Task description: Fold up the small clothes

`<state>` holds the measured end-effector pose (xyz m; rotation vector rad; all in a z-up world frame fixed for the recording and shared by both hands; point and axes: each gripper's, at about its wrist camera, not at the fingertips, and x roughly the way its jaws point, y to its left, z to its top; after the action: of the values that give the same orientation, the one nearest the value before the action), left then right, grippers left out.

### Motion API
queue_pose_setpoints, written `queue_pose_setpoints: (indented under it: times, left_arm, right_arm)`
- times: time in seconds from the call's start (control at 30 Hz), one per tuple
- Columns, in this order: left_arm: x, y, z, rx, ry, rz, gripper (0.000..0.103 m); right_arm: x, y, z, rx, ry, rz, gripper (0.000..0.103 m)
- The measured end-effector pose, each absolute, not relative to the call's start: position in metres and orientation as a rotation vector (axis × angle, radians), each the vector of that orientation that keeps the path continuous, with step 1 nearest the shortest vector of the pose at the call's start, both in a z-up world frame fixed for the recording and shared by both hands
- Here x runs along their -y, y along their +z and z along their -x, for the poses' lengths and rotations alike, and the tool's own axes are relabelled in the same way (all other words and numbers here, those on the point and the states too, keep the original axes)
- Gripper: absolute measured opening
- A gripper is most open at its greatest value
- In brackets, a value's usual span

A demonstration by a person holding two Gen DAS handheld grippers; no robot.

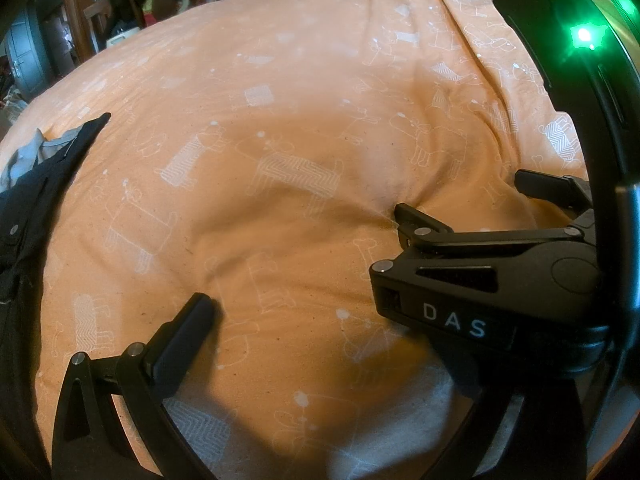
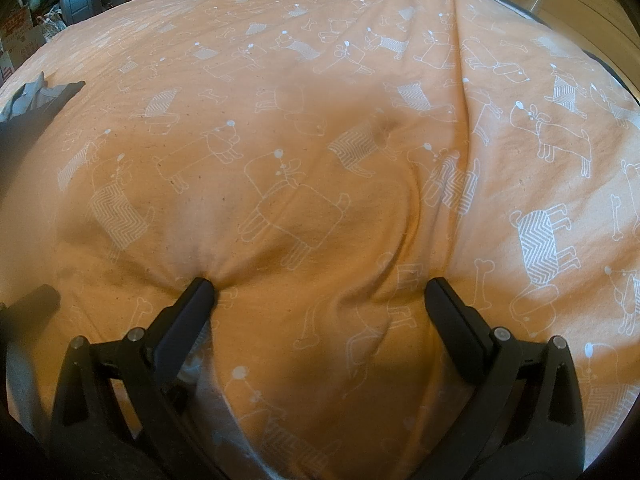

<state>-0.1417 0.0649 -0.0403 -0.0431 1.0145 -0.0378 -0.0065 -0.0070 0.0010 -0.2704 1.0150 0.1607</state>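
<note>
Pressing both tools into the orange dog-print bedspread [image 2: 304,92], I have my right gripper [image 2: 320,292] spread wide, jaws empty, tips denting the cover. My left gripper [image 1: 304,300] shows one finger only; the right gripper's body blocks the other side, so I cannot tell its opening. One dark garment [image 1: 32,196] with a grey piece [image 1: 24,156] lies far left on the bed, well apart from both grippers.
</note>
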Motion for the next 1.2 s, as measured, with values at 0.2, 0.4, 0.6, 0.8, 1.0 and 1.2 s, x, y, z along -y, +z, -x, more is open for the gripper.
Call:
queue_pose_setpoints:
  times: [0.2,0.4,0.6,0.8,1.0,1.2]
  left_arm:
    - [-0.0639,-0.0381,0.1400,-1.012,-0.038,0.043,0.103]
    - [-0.0666,-0.0386,0.1405,-1.009,-0.047,0.060,0.103]
    - [-0.0685,-0.0406,0.1419,-1.010,-0.054,0.062,0.103]
    - [-0.0719,-0.0412,0.1400,-1.013,-0.059,0.067,0.103]
    - [-0.0735,-0.0418,0.1371,-1.013,-0.057,0.065,0.103]
    - [-0.0733,-0.0420,0.1368,-1.013,-0.057,0.064,0.103]
  right_arm:
    - [0.0062,0.0006,0.0062,-1.015,0.160,0.271,0.103]
    - [0.0056,0.0006,0.0063,-1.015,0.157,0.277,0.103]
    - [0.0040,-0.0004,0.0045,-1.016,0.157,0.276,0.103]
    - [0.0040,0.0003,0.0026,-1.016,0.158,0.277,0.103]
    - [0.0048,-0.0003,0.0033,-1.015,0.159,0.277,0.103]
    - [0.0047,-0.0005,0.0042,-1.014,0.159,0.276,0.103]
